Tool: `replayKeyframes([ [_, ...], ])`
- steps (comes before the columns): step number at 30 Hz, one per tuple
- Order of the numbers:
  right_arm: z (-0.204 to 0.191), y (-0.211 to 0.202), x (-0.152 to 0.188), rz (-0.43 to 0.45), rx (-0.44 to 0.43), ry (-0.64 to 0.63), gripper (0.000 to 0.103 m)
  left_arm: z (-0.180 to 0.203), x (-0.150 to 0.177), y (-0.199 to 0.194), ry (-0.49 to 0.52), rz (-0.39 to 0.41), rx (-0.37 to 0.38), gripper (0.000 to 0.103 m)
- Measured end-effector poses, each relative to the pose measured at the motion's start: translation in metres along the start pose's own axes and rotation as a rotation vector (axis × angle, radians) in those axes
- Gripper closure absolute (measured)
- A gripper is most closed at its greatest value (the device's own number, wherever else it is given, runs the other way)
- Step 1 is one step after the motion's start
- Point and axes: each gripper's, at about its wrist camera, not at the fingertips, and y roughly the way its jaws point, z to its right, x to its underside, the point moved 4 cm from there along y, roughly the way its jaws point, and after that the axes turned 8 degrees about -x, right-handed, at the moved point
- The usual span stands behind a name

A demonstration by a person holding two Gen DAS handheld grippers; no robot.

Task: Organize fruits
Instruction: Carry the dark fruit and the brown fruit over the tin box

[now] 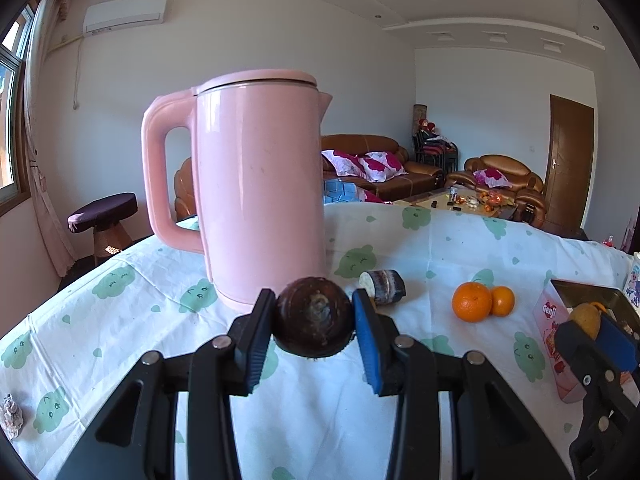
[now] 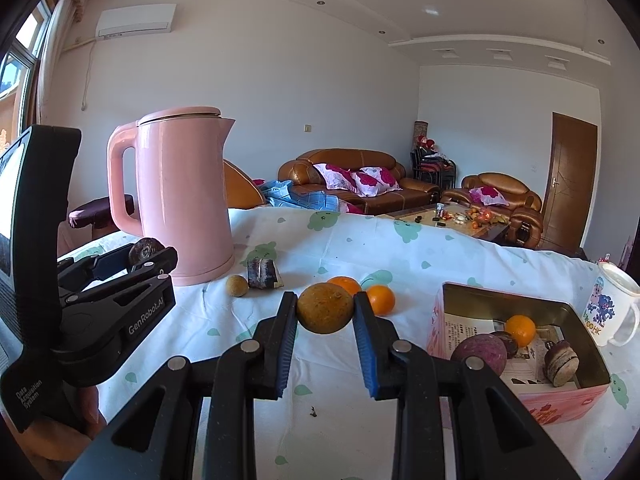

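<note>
Looking like a home living room: brown leather sofas (image 2: 360, 176) carrying floral pillows (image 2: 372, 180), a low coffee table (image 2: 452, 216) cluttered with snacks, a wall air conditioner (image 2: 136, 20) hanging above a curtained window (image 1: 16, 120), a wooden door (image 2: 572, 176) standing shut, a pink kettle (image 1: 256, 184) sitting on a cartoon-printed tablecloth (image 1: 440, 248).

Kettle (image 1: 260, 188) pink. Bench cloth (image 1: 440, 248) white, green blob print. Oranges (image 1: 472, 302) orange. Tin (image 2: 520, 360) pink outside. Gripper pads (image 1: 366, 336) blue.
</note>
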Motion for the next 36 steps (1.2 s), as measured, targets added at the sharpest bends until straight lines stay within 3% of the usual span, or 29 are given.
replayKeyframes([
  [36, 0.098, -0.057, 0.016, 0.013, 0.146, -0.008, 0.073, 0.105, 0.017, -0.052, 0.120, -0.003, 0.157, 0.062],
])
